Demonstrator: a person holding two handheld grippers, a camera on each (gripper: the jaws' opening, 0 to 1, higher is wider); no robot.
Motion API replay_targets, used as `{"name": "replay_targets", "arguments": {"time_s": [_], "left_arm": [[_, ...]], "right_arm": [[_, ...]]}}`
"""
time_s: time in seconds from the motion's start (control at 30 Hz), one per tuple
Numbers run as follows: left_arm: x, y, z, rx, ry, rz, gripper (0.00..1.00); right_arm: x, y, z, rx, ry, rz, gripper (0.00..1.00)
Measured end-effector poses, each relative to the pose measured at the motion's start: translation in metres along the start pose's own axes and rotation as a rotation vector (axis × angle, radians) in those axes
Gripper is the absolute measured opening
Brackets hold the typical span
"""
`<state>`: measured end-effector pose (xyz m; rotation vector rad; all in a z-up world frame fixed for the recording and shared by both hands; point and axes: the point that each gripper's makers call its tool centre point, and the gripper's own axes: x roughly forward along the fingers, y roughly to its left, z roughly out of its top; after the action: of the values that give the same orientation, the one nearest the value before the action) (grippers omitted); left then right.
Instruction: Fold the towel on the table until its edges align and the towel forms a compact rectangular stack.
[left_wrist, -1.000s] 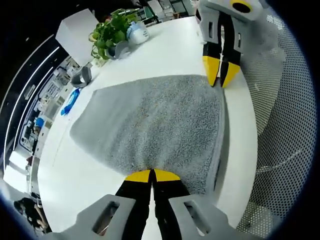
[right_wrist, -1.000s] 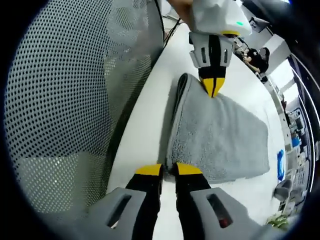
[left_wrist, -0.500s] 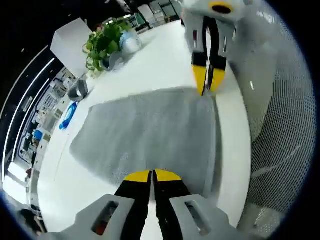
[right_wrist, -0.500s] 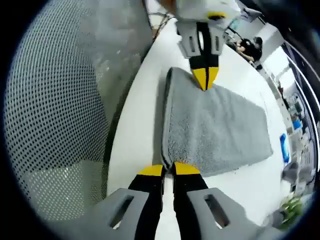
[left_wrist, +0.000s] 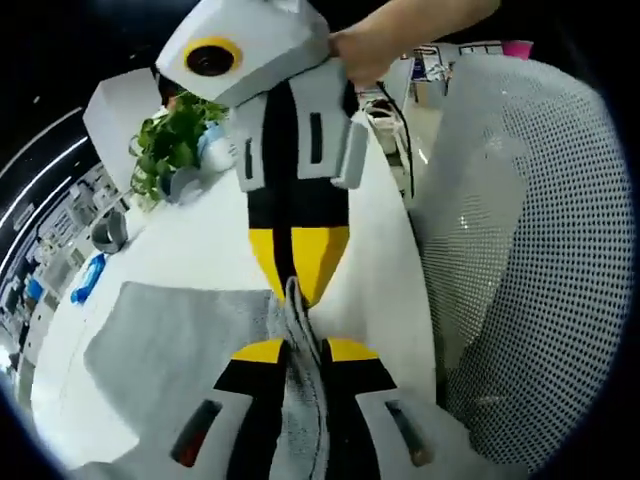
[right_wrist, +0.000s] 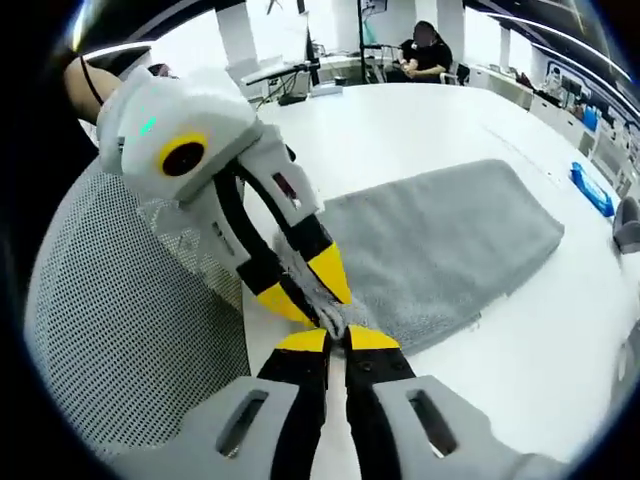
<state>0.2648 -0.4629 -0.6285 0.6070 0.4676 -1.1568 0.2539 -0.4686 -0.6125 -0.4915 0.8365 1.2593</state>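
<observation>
in the left gripper view, your left gripper (left_wrist: 300, 350) is closed on a bunched ridge of the grey towel (left_wrist: 170, 345), with the right gripper (left_wrist: 298, 262) nose to nose against it. if either pinch slips, the fold will likely drop crooked. in the right gripper view, your right gripper (right_wrist: 338, 340) is clamped on the near towel (right_wrist: 450, 245) edge, touching the left gripper (right_wrist: 305, 285). the rest lies flat on the white table (right_wrist: 400, 125), thick and fluffy.

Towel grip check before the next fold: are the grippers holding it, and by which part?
Both hold the grey towel: left gripper and right gripper are each shut on its near edge, tips nearly meeting.
</observation>
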Motion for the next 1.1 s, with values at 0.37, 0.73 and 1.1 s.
{"name": "replay_targets", "arguments": {"time_s": [0.37,0.73,1.1], "left_arm": [[-0.008,0.012,-0.004,-0.199,-0.05,-0.019,0.05],[-0.016,0.023,0.005,-0.13,-0.081,0.054,0.18],[-0.019,0.018,-0.024,-0.014,0.043,0.026,0.12]], "right_arm": [[-0.004,-0.01,0.0,-0.769,0.158,-0.187,0.18],[0.012,-0.014,0.018,-0.583,0.126,-0.04,0.03],[-0.01,-0.021,0.027,-0.19,-0.076,-0.017,0.02]]}}
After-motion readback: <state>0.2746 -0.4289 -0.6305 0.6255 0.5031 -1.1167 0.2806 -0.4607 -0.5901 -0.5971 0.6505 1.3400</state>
